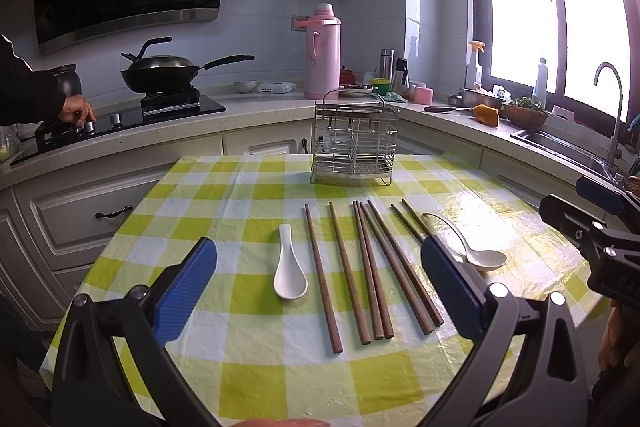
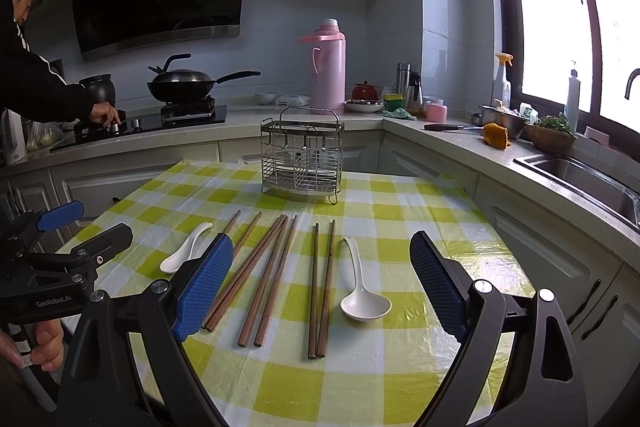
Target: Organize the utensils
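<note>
Both grippers hover wide open above the checked table, holding nothing.

Left wrist view: left gripper (image 1: 319,285) spans a spoon (image 1: 289,269) and most chopsticks (image 1: 362,271); a second spoon (image 1: 472,247) lies past its right finger. The rack (image 1: 354,143) stands ahead near the table's (image 1: 224,211) far edge, with bare cloth between.
Right wrist view: right gripper (image 2: 322,285) frames chopsticks (image 2: 320,287) and a spoon (image 2: 362,287), rack (image 2: 300,157) ahead.

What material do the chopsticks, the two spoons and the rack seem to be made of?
Chopsticks: probably wood, brown and matte with faint grain. The two spoons: white and glossy with highlights, ceramic or melamine; the pictures cannot settle which. Rack: thin, shiny silver wire, likely stainless steel.
</note>
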Available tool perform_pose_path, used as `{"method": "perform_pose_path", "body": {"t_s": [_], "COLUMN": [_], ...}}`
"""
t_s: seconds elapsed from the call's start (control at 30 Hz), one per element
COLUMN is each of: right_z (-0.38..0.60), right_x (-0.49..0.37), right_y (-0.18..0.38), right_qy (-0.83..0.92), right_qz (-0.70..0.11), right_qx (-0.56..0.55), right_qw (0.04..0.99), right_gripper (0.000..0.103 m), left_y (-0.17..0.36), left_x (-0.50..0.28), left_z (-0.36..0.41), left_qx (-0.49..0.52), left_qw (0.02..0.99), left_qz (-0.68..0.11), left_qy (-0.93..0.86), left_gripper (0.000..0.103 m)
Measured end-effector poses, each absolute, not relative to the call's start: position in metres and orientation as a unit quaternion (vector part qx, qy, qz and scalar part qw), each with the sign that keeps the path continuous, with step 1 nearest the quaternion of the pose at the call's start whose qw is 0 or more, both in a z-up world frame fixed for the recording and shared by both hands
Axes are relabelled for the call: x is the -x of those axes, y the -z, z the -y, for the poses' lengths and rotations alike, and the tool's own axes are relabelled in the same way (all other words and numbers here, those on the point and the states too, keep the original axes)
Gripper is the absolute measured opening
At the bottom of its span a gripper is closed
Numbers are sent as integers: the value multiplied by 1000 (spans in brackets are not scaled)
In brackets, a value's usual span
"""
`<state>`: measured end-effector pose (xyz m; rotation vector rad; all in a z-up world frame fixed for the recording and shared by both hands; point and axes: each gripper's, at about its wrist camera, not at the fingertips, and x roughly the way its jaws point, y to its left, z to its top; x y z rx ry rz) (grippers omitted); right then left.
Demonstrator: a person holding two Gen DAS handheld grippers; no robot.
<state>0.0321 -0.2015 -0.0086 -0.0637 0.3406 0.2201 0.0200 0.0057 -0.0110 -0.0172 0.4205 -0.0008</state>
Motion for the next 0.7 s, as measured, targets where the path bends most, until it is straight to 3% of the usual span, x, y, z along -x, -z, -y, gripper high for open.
{"method": "perform_pose_path", "body": {"t_s": [0.7], "right_z": [202], "right_x": [-33], "right_y": [11], "right_qy": [-111], "right_qz": [-172], "right_qx": [26], "right_qw": [979], "right_gripper": [85], "left_y": [7], "left_x": [-16], "left_z": [-5], "left_qx": [14], "left_qw": [979], "left_qz": [-204], "left_qy": [4], "left_gripper": [99]}}
